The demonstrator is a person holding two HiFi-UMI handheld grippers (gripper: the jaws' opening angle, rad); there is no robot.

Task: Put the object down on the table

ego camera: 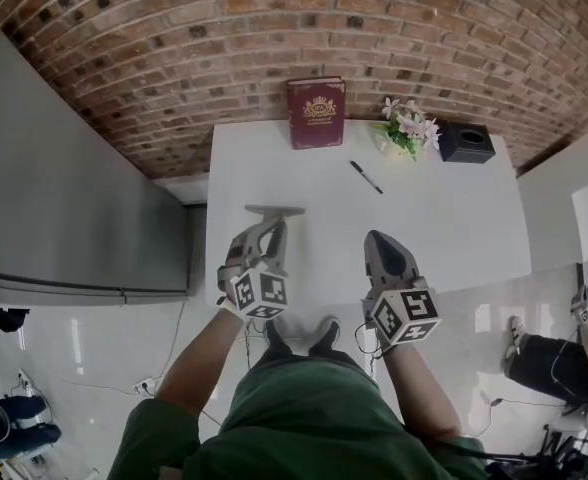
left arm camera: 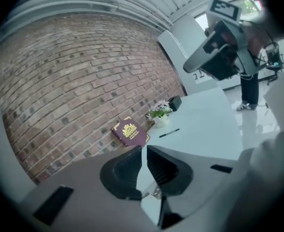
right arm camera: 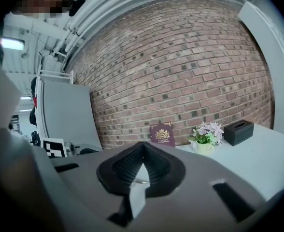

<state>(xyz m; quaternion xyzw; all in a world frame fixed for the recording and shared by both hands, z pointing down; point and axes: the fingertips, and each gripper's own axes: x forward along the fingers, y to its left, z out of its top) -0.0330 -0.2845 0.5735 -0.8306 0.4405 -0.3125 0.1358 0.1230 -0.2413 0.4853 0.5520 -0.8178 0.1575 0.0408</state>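
A black pen [ego camera: 366, 177] lies flat on the white table [ego camera: 454, 228], out ahead of both grippers and held by neither; it shows again as the pen [left arm camera: 169, 132] in the left gripper view. My left gripper [ego camera: 274, 220] hovers over the table's near left part. Its jaws [left arm camera: 143, 149] stand a narrow gap apart with nothing between them. My right gripper [ego camera: 377, 236] is beside it over the near edge, and its jaws [right arm camera: 143, 144] are closed tip to tip and empty. A grey bar-shaped patch [ego camera: 274, 210] lies on the table at the left gripper's tips.
A maroon book [ego camera: 316, 112] leans on the brick wall at the table's back. To its right stand a small pot of flowers [ego camera: 408, 128] and a black tissue box [ego camera: 466, 142]. A grey cabinet [ego camera: 64, 208] flanks the table's left side.
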